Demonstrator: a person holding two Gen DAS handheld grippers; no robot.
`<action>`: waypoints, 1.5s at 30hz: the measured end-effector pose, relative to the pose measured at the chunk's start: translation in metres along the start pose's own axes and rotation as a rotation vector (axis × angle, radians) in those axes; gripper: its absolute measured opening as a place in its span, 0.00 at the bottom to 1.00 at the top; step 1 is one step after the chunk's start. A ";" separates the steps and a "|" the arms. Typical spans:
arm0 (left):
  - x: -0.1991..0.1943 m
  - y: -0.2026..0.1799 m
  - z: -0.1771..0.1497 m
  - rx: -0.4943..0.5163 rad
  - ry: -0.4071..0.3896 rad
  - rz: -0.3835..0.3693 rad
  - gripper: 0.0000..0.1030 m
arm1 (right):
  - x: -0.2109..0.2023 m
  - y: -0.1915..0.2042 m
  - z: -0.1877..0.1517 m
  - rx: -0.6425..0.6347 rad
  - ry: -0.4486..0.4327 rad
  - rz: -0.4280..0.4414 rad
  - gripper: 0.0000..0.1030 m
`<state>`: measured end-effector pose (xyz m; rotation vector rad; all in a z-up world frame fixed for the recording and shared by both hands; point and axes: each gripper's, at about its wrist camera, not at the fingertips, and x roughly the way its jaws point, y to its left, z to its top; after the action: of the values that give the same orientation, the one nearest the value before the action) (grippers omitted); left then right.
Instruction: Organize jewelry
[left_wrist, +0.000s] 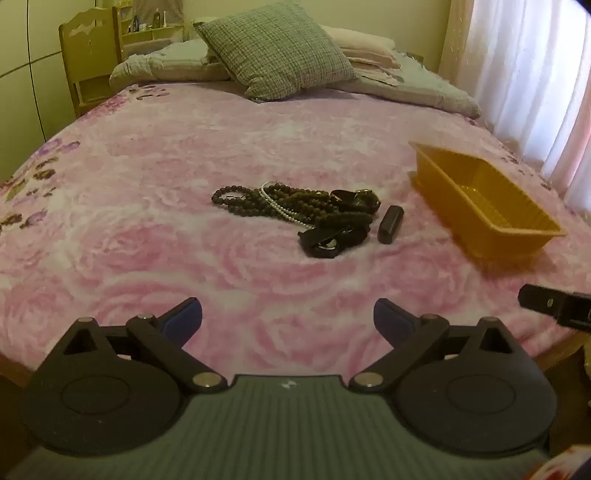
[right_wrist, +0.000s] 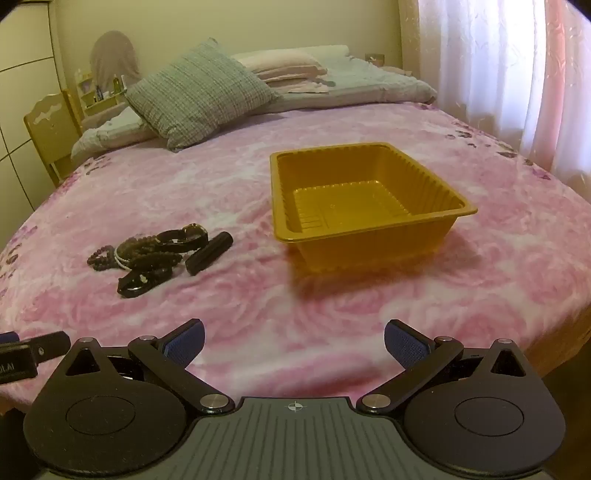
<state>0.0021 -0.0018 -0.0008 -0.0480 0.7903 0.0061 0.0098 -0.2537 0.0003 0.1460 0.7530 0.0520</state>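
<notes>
A pile of jewelry (left_wrist: 295, 206) lies on the pink bed cover: dark bead strings, a silver chain (left_wrist: 275, 206), black watches (left_wrist: 354, 199) and a small black cylinder (left_wrist: 390, 224). The pile also shows in the right wrist view (right_wrist: 147, 254), with the cylinder (right_wrist: 208, 253) at its right. An empty gold plastic tray (right_wrist: 365, 206) sits right of the pile; it also shows in the left wrist view (left_wrist: 480, 206). My left gripper (left_wrist: 288, 321) is open and empty, short of the pile. My right gripper (right_wrist: 293, 341) is open and empty, short of the tray.
The bed (left_wrist: 147, 221) has a pink floral blanket. A checked pillow (left_wrist: 277, 51) and folded bedding lie at the head. A wooden chair (left_wrist: 88, 59) stands at the far left. White curtains (right_wrist: 498, 74) hang on the right. The bed's near edge is just under both grippers.
</notes>
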 end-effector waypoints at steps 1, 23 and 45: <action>0.001 -0.002 0.000 -0.005 0.003 -0.002 0.96 | 0.000 0.000 0.000 0.001 0.000 0.001 1.00; 0.002 0.002 0.005 -0.025 -0.026 -0.045 0.96 | 0.005 0.001 0.005 0.020 -0.017 -0.001 1.00; 0.001 -0.003 0.010 -0.010 -0.034 -0.059 0.96 | 0.004 -0.003 0.008 0.027 -0.027 -0.002 1.00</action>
<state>0.0095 -0.0047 0.0058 -0.0805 0.7546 -0.0446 0.0178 -0.2576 0.0030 0.1711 0.7274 0.0376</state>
